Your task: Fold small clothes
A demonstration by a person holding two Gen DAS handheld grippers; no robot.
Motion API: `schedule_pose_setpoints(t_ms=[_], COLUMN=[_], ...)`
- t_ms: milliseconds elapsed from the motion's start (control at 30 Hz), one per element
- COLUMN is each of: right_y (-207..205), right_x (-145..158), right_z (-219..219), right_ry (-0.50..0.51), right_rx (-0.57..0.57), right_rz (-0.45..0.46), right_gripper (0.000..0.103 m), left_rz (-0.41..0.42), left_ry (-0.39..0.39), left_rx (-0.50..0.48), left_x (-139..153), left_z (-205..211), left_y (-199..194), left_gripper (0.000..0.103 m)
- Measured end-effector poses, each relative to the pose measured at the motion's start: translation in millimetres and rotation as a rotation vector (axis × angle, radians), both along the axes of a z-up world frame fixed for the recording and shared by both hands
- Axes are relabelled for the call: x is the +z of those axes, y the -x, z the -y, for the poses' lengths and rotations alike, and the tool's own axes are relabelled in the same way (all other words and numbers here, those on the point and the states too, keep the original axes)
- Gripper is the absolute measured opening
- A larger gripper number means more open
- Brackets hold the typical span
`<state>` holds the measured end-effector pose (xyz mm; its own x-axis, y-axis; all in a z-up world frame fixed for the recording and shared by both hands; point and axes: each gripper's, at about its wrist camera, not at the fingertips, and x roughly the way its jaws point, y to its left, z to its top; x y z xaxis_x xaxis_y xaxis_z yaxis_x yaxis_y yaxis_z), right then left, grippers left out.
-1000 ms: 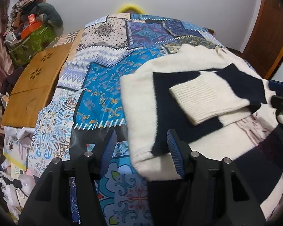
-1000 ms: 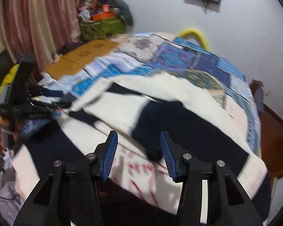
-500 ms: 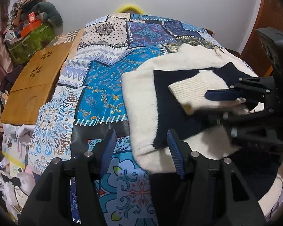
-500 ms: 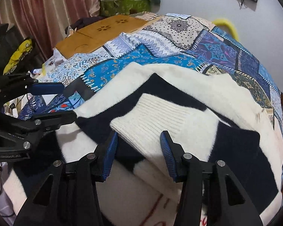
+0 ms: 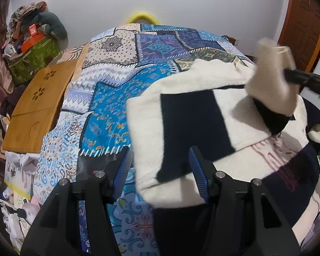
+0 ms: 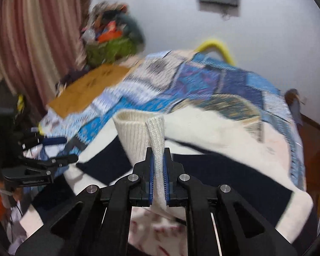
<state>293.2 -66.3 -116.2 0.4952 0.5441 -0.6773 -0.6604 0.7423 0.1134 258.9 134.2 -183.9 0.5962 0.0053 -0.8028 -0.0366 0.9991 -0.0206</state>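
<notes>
A cream and navy sweater point(image 5: 194, 123) point(image 6: 224, 162) lies spread on the patchwork bedspread point(image 5: 121, 79). Its ribbed cream sleeve cuff point(image 6: 138, 132) point(image 5: 273, 81) is lifted off the sweater's body. My right gripper point(image 6: 159, 166) is shut on that cuff, the knit pinched between its blue pads; in the left wrist view its black arm point(image 5: 305, 79) enters from the right. My left gripper point(image 5: 160, 166) hovers open over the sweater's near left edge, which shows between its fingers with the pads apart from it. The left gripper point(image 6: 59, 149) also shows at the left of the right wrist view.
A wooden lap desk point(image 5: 38, 104) lies on the bed's left side. A green bag piled with clutter point(image 5: 34, 51) stands beyond it by striped curtains point(image 6: 32, 42). A brown door point(image 5: 305, 25) is at the right, a yellow hoop point(image 5: 141, 17) at the bed's far end.
My right gripper came in over the sweater, closed on the ribbed cuff and lifted it up and to the right. My left gripper stayed where it was, open.
</notes>
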Motion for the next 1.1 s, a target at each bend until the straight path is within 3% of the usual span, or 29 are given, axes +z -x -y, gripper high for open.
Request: schedule_pose_setpoints(t_ms=[200,433,667,867,933,1100], right_y=[-1,-6,-16,-4,1,9], right_x=[16,-12,-43,-28,-15,7], right_z=[77,143,172,194,209,247], right_ry=[-0.070,-0.043,-0.036,-0.070,-0.089,-0.104], right_rx=[-0.173,-0.320,-0.368,-0.394,-0.410,-0.480], right_rz=[0.026,-0.039,-0.154,-0.129,-0.104,-0.039], right_gripper=[0.007,0.007,0.008,0.013,0.015,0.040], left_rz=[-0.021,-0.103,-0.136,-0.144,-0.125,-0.061], left_ry=[-0.002,-0.042,-0.036,-0.070,-0.071,-0.048], left_rx=[-0.006,0.029,0.072,0.076,0.062,0.009], left_x=[-6,-34,-46,-40,-31,0], left_z=[16,21,10,14,21,49], left_y=[-15,-33,-35,-37,-38,-46], left_gripper=[0.055,0.055,0.057,0.057,0.057,0.057])
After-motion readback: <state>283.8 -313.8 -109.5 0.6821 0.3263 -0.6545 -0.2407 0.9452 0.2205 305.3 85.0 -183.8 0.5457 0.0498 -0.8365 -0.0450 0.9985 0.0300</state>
